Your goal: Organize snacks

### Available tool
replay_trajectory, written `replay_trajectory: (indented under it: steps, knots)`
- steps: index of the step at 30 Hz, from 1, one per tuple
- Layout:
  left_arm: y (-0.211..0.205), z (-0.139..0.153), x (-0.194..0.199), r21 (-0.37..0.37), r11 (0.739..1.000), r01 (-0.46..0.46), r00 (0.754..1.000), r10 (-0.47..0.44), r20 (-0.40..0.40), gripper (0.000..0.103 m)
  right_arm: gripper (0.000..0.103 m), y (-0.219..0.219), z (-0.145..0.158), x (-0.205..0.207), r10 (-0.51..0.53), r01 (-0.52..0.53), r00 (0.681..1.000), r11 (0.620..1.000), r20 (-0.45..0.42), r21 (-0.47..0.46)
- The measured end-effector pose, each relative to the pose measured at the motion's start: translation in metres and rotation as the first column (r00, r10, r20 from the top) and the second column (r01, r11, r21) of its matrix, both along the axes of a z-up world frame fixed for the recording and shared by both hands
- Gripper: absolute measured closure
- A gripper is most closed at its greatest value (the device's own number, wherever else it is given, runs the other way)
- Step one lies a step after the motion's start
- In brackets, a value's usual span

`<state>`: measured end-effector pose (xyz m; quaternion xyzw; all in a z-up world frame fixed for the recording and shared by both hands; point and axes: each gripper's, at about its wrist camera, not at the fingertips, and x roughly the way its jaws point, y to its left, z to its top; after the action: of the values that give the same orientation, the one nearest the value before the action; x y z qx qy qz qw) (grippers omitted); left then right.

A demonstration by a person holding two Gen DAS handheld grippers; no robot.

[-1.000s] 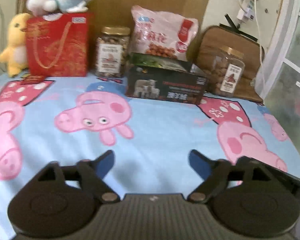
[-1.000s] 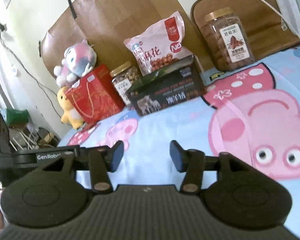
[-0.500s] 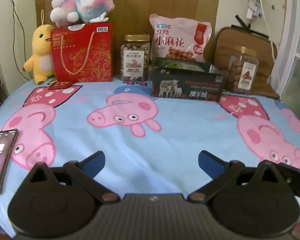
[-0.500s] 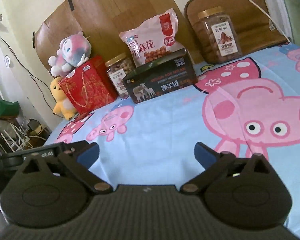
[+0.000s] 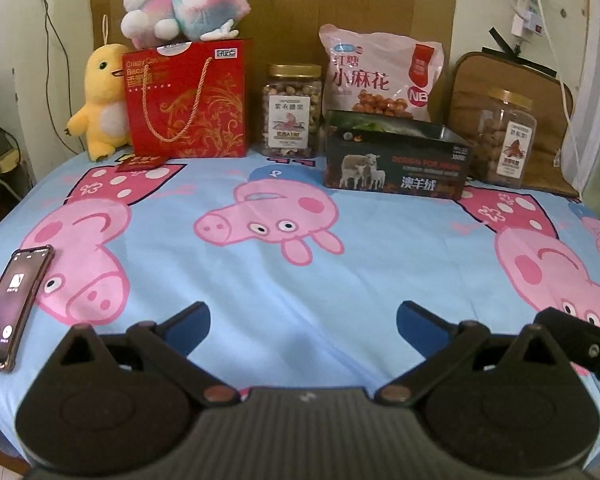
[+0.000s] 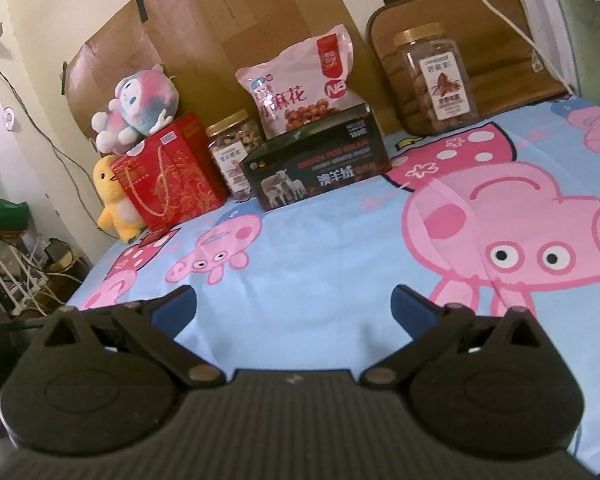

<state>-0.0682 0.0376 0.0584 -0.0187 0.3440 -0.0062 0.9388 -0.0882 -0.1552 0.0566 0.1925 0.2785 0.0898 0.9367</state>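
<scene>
Left wrist view: the snacks stand in a row along the far edge of the bed, and the dark box [image 5: 396,160] with sheep printed on its front serves as the landmark. Leaning up just behind the box is a pink snack bag [image 5: 380,74]. To the left of the box stands a clear jar of nuts [image 5: 293,111] with a gold lid, and left of that jar a red gift bag [image 5: 188,100] with a gold cord handle. To the right of the box, apart from it, a second jar [image 5: 504,140] with a gold lid stands in front of a brown cushion [image 5: 472,80].

A pink and blue plush toy [image 5: 186,0] lies on top of the gift bag, and a yellow plush duck [image 5: 100,100] stands touching the bag's left side. A small red envelope [image 5: 142,161] lies flat in front of the bag. All of it rests on a blue bedsheet [image 5: 300,280] printed with pink cartoon pigs. Far to the left of the box, near the bed's edge, lies a phone [image 5: 14,304] with a lit screen.

The left gripper [image 5: 302,320] hangs over the near part of the sheet, well apart from the box, its jaws spread wide and holding nothing. The right gripper [image 6: 294,304] is likewise over the near sheet, jaws wide and empty, with the box [image 6: 316,172] well ahead of it.
</scene>
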Motion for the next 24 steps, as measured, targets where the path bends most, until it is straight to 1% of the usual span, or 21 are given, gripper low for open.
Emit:
replay_trajectory:
  steps: [3, 6, 10, 13, 16, 21, 24]
  knots:
    - [-0.002, 0.0, -0.001, 0.016, 1.0, -0.001, 1.0, 0.001, -0.001, 0.0, 0.0, -0.001, 0.001, -0.003, -0.023, 0.023, 1.0, 1.0, 0.011, 0.003]
    - [-0.003, 0.002, -0.003, 0.017, 1.0, 0.002, 1.0, -0.002, 0.003, 0.0, 0.0, -0.003, 0.003, -0.005, -0.038, 0.038, 0.999, 0.999, 0.024, 0.01]
    - [-0.006, 0.003, -0.006, 0.039, 0.999, 0.011, 1.0, -0.011, 0.002, 0.0, 0.0, 0.0, 0.003, -0.01, -0.06, 0.062, 0.997, 0.998, 0.044, -0.03]
    - [-0.008, 0.002, -0.008, 0.045, 0.999, 0.016, 1.0, -0.016, 0.001, 0.0, 0.0, 0.002, 0.002, -0.011, -0.08, 0.082, 0.996, 0.995, 0.038, -0.053]
    - [-0.008, 0.003, -0.01, 0.053, 0.999, 0.007, 1.0, -0.007, 0.009, 0.0, 0.0, 0.002, 0.0, -0.011, -0.081, 0.082, 0.996, 0.995, 0.021, -0.053]
    - [-0.003, 0.003, -0.013, -0.002, 1.0, 0.011, 1.0, -0.011, 0.009, 0.0, 0.0, 0.001, 0.0, -0.017, -0.087, 0.088, 0.996, 0.995, 0.023, -0.048]
    - [-0.003, 0.0, -0.014, 0.0, 1.0, 0.001, 1.0, -0.001, 0.007, 0.0, 0.0, 0.001, -0.003, -0.02, -0.09, 0.09, 0.996, 0.995, 0.015, -0.042]
